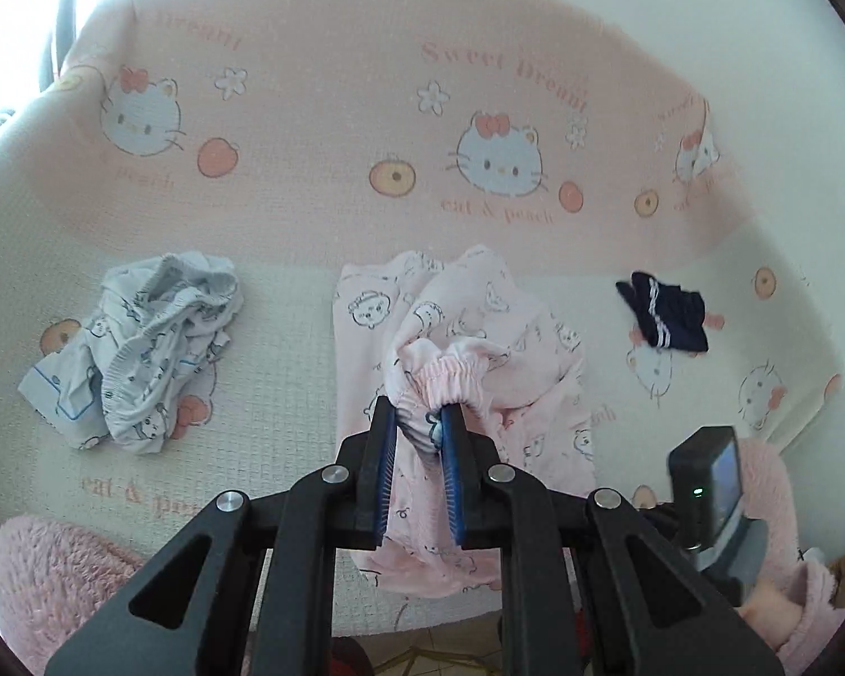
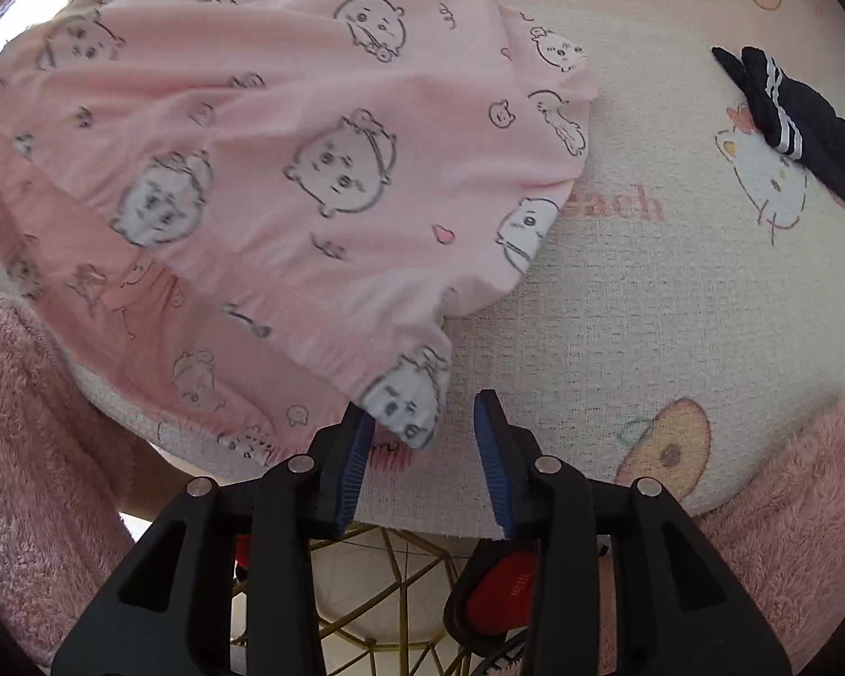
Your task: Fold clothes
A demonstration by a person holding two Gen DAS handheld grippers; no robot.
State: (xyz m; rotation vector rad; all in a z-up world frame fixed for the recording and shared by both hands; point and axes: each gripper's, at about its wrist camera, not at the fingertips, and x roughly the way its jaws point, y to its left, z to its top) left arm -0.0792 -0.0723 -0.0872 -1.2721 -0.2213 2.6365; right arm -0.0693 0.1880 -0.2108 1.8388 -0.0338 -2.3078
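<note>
While a crumpled blue garment [image 1: 141,355] waits at left, the left gripper [image 1: 419,422] pinches the pink pants' [image 1: 467,372] waistband mid-surface; the right gripper [image 2: 425,428], jaws wide, should clamp the near corner squarely. Navy sock [image 2: 794,124] lies right.
</note>
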